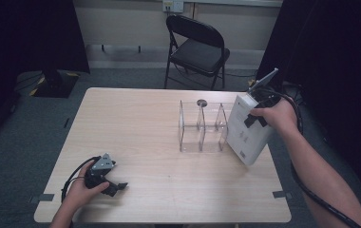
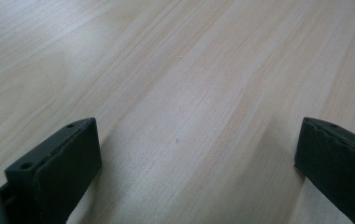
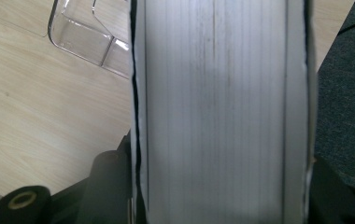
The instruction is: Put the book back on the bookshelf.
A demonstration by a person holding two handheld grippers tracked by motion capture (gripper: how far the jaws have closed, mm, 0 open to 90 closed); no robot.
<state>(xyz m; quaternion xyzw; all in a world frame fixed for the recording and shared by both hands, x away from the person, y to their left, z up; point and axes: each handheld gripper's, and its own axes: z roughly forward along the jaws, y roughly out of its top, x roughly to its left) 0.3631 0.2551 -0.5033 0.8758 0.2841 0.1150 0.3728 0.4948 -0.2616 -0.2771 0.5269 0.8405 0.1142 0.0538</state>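
A thick white book [image 1: 247, 130] stands tilted at the table's right edge, its lower corner on the wood, next to a clear plastic rack [image 1: 202, 127] with upright dividers. My right gripper [image 1: 257, 116] is shut on the book near its top. In the right gripper view the book's page edges [image 3: 217, 107] run up between the two black jaws, with the rack's corner [image 3: 89, 35] at the upper left. My left gripper [image 1: 114, 186] rests low over the table's near left part, open. Its two black pads [image 2: 66, 163] stand far apart over bare wood.
The light wooden table [image 1: 140, 128] has grey carpet all around it. A black folding chair [image 1: 195, 47] stands behind the far edge. Dark curtains hang at both sides, and a stand's foot [image 1: 52, 83] sits on the floor at the far left.
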